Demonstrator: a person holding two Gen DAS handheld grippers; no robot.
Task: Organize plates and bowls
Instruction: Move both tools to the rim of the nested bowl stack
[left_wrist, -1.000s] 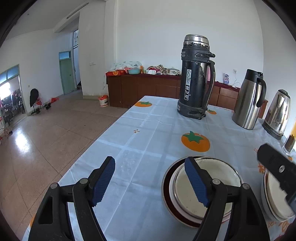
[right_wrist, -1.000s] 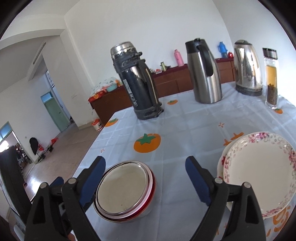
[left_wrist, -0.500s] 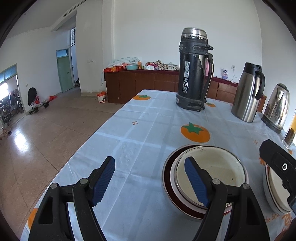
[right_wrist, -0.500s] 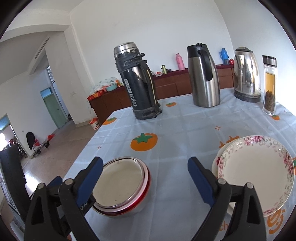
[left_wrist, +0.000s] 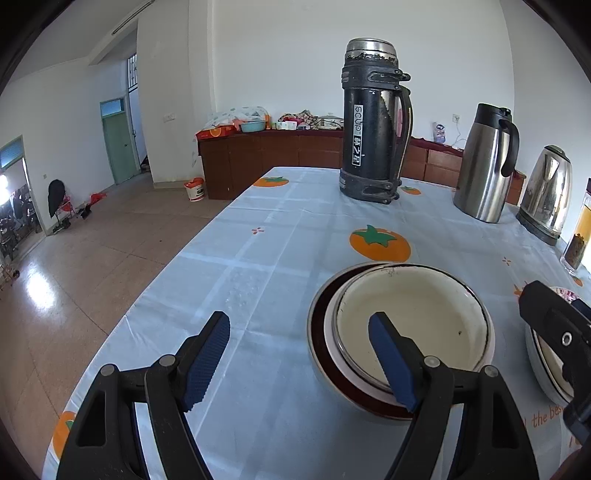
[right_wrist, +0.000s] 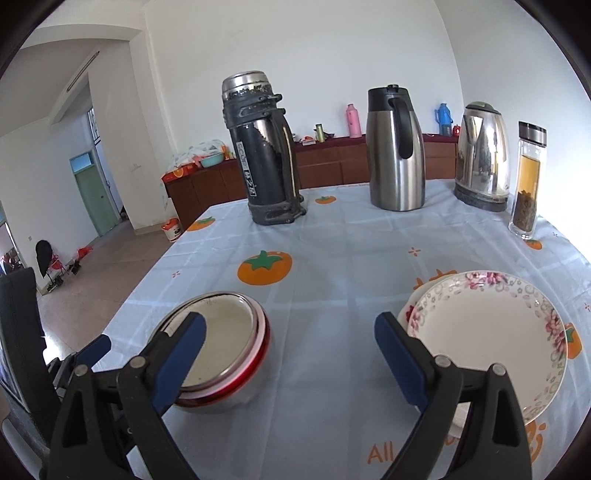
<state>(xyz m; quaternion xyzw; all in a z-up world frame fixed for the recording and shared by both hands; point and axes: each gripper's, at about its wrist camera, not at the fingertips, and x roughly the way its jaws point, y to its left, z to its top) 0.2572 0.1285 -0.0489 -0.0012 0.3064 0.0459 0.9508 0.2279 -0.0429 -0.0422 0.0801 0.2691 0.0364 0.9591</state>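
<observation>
A stack of nested bowls (left_wrist: 406, 325), cream inside with a red and steel outer one, stands on the table; it also shows in the right wrist view (right_wrist: 221, 343). A stack of floral plates (right_wrist: 491, 332) lies at the right, its edge visible in the left wrist view (left_wrist: 546, 365). My left gripper (left_wrist: 299, 362) is open and empty, its right finger over the near-left rim of the bowls. My right gripper (right_wrist: 290, 354) is open and empty, between the bowls and the plates.
At the back of the table (right_wrist: 351, 258) stand a black thermos (right_wrist: 266, 155), a steel carafe (right_wrist: 397, 151), an electric kettle (right_wrist: 482, 155) and a glass tea bottle (right_wrist: 526, 181). The table's left edge drops to a tiled floor (left_wrist: 74, 266).
Both grippers have drawn back and lowered a little; bowls and plates look nearer and larger. Both stay open and empty. Nothing on the table has moved.
</observation>
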